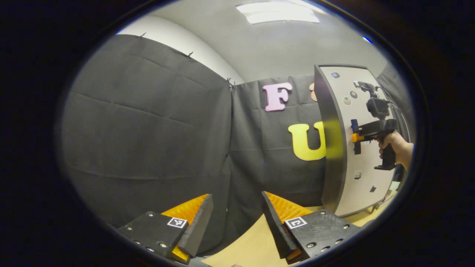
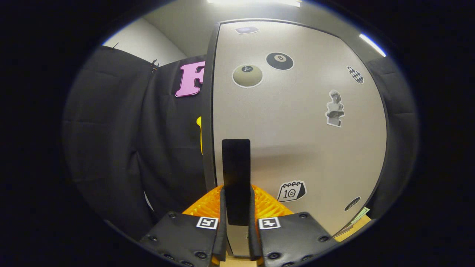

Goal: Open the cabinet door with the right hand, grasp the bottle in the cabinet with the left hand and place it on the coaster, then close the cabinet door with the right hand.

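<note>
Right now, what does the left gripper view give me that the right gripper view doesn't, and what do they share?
Left gripper view alone: the left gripper, jaws open and empty over the tan wooden tabletop, and the hand holding the right gripper at the door.

Right gripper view alone: the right gripper shut on the black vertical door handle, plus the small calendar sticker.

Both: the beige cabinet door with stickers and the black cloth wall.

Left gripper view: your camera sits low over the table [image 1: 241, 248], well back, facing the booth wall with the door [image 1: 356, 148] at right. Right gripper view: your camera is close up, facing the door [image 2: 297, 129] front. Shared: door, wall
</note>
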### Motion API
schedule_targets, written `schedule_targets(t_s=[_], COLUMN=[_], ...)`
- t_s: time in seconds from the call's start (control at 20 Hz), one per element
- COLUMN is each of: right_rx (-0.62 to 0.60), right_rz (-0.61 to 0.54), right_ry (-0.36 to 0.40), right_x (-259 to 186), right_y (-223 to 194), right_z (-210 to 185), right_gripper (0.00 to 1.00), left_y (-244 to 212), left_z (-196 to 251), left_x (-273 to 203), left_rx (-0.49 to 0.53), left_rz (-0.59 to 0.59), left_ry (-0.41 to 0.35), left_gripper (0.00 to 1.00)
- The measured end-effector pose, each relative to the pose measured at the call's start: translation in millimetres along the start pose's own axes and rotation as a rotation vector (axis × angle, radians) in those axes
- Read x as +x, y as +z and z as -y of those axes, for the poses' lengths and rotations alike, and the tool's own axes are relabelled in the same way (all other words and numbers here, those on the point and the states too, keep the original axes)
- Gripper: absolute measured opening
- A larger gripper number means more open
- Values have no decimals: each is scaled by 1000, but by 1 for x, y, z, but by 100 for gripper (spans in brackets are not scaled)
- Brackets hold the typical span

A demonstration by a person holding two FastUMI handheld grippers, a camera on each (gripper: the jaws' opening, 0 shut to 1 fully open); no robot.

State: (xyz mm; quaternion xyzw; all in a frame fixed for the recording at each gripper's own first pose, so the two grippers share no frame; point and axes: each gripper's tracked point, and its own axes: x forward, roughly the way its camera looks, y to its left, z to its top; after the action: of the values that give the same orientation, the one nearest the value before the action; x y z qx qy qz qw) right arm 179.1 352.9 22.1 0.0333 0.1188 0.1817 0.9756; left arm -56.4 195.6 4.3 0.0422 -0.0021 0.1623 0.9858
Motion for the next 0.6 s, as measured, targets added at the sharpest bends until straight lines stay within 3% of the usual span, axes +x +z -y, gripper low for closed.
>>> schedule_targets(t_s=[0.3,0.6], right_rx=[-28,-37], right_rz=[-11,-23], right_ry=[75,142], right_x=[-30,-71], right_y=[2,7], right_z=[-2,4], right_gripper=[25,24], left_y=[8,12], left_z=[33,87], left_x=[12,22], left_rx=[-20,-56], left_rz=[27,40], left_ry=[-76,-206], left_gripper=[77,78])
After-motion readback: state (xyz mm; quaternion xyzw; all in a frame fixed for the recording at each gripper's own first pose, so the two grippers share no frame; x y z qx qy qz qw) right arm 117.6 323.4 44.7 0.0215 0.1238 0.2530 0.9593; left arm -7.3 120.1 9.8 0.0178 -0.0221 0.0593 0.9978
